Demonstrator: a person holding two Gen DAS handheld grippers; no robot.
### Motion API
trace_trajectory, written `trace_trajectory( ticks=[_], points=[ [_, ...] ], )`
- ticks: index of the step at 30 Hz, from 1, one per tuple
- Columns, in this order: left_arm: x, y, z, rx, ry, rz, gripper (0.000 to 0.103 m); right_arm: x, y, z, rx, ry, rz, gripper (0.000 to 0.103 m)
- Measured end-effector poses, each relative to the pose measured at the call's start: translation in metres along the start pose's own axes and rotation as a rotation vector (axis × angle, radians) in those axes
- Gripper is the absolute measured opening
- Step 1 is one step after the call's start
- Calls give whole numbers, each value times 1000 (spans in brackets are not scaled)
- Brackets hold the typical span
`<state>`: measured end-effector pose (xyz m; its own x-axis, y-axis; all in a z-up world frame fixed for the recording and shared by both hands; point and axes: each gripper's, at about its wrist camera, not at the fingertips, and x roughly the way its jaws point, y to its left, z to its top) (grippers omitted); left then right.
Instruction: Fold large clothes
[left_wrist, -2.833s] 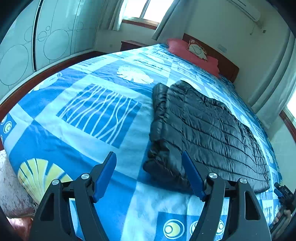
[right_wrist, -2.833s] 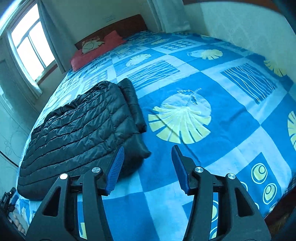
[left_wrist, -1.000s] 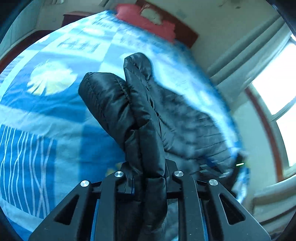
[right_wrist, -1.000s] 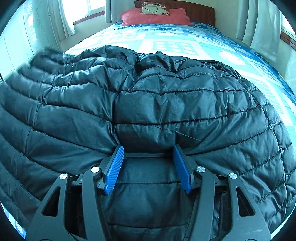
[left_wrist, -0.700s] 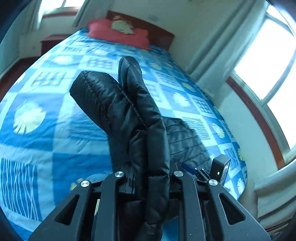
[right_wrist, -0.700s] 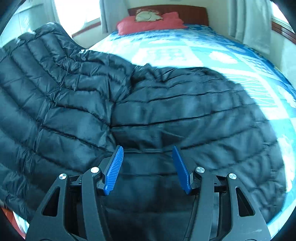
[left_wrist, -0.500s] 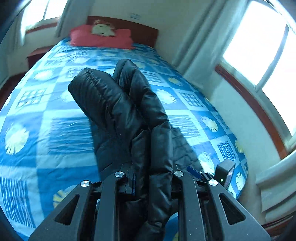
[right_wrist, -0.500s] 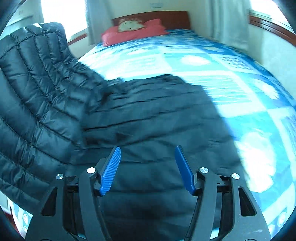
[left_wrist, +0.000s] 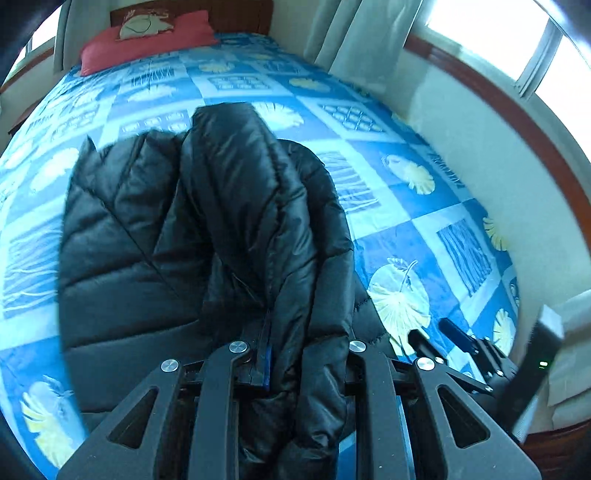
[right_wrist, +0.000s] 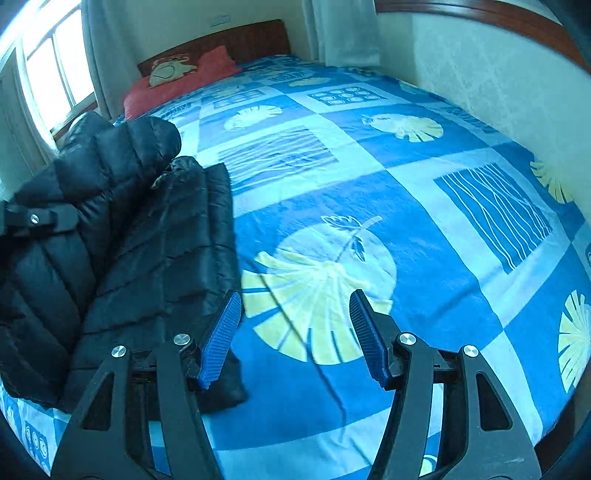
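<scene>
A black quilted puffer jacket (left_wrist: 240, 221) lies partly on the blue patterned bedspread (left_wrist: 406, 221). My left gripper (left_wrist: 299, 354) is shut on a thick fold of it, which rises up between the jaws and hides the pads. In the right wrist view the jacket (right_wrist: 147, 240) lies at the left, with the lifted fold hanging over it. My right gripper (right_wrist: 295, 299) stands open over a yellow leaf print beside the jacket's right edge, nothing between its blue pads. The right gripper's fingers (left_wrist: 458, 336) show at the lower right of the left wrist view.
The bedspread (right_wrist: 406, 184) stretches bare to the right of the jacket. A red pillow (right_wrist: 177, 85) lies against the wooden headboard (right_wrist: 240, 40). A white wall (right_wrist: 480, 74) runs along the bed's right side, with curtains (left_wrist: 362, 33) and a window behind.
My right gripper has come off the jacket and moved right over bare bedspread. My left gripper has swung across the bed, carrying the jacket fold with it.
</scene>
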<state>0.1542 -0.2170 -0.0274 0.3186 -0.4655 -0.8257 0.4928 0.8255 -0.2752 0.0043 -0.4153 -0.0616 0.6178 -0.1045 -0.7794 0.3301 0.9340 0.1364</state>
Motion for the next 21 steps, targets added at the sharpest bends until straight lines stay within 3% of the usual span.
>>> trace_trajectory(
  ticks=[8,17,21],
  points=[
    [36,-5,-15,-41,-11,-13,19,8,-13,-5,25,24,12,61],
    [36,-7,-20,-40,-31,-15,21,5,-15,-5,36,15,11,61],
    [28,-18,-24,-3,-68,6,34,-1,-16,-5,36,8,3,61]
  ],
)
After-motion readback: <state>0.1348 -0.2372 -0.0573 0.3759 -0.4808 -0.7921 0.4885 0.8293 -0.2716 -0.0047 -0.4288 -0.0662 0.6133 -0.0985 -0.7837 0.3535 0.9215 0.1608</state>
